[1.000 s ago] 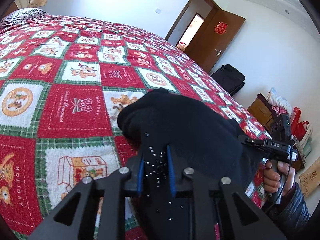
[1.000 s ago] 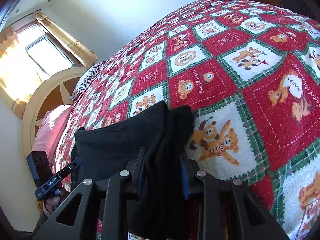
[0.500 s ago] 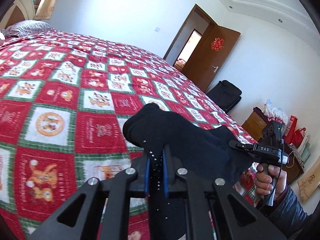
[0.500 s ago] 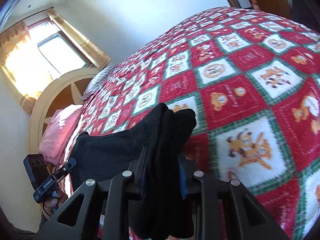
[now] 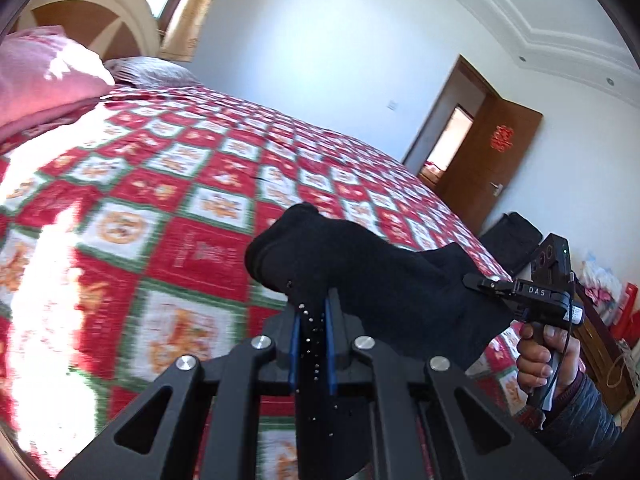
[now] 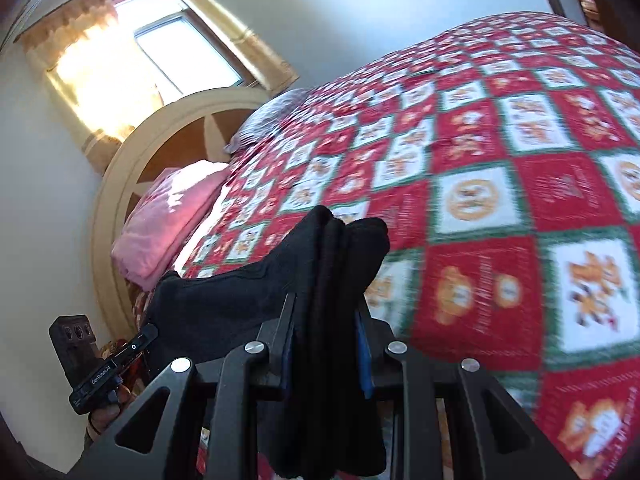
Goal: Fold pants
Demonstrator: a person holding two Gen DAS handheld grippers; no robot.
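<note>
Pants (image 5: 360, 264) hang above the quilt (image 5: 160, 208), clamped between both grippers' closed fingers (image 5: 295, 344).

Black pants (image 5: 360, 264), bunched, held up taut above the bed

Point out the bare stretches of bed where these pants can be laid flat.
The quilt lies bare from the black pants across to its far edge and toward the door. It is crowded only at the head end, with a pink blanket and striped pillow by the headboard.
</note>
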